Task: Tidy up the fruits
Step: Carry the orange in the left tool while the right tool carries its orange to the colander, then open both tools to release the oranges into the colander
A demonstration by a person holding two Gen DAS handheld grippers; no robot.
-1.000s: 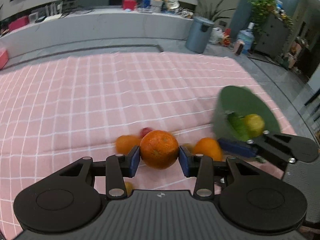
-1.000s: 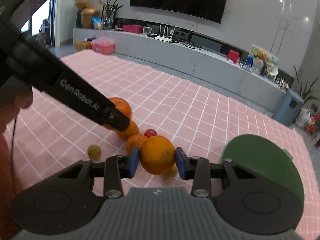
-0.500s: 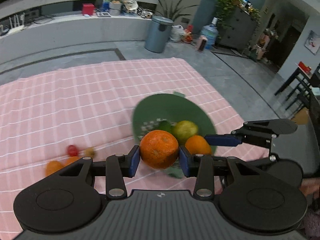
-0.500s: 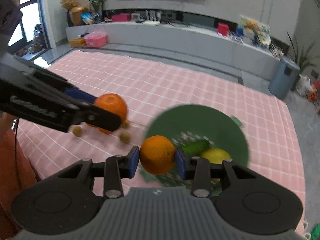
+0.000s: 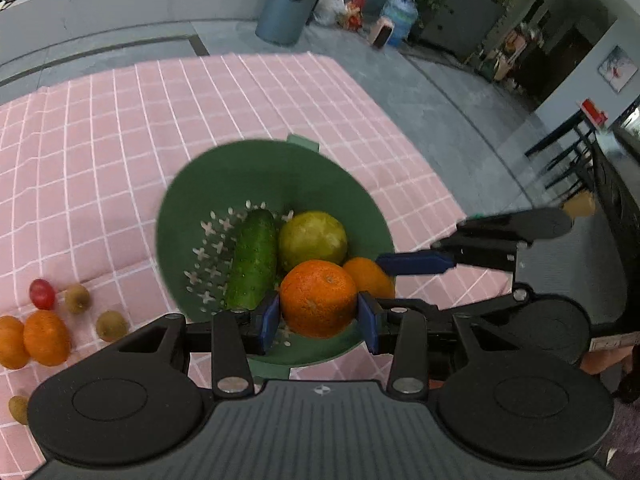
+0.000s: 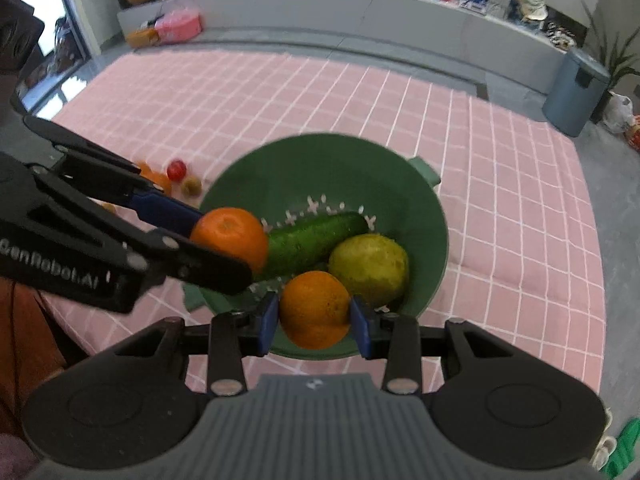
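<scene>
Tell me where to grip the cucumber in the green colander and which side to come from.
Grip the cucumber mid-length, across its narrow width, coming from above. It lies flat and long on the colander floor; the yellow-green fruit crowds one side, so a pad probably has to slip between them.

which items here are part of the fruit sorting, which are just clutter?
Job:
- green colander
- oranges in left tongs and right tongs
- loose fruit on the cloth

Clutter:
- grey bin
- water jug
- pink box
</scene>
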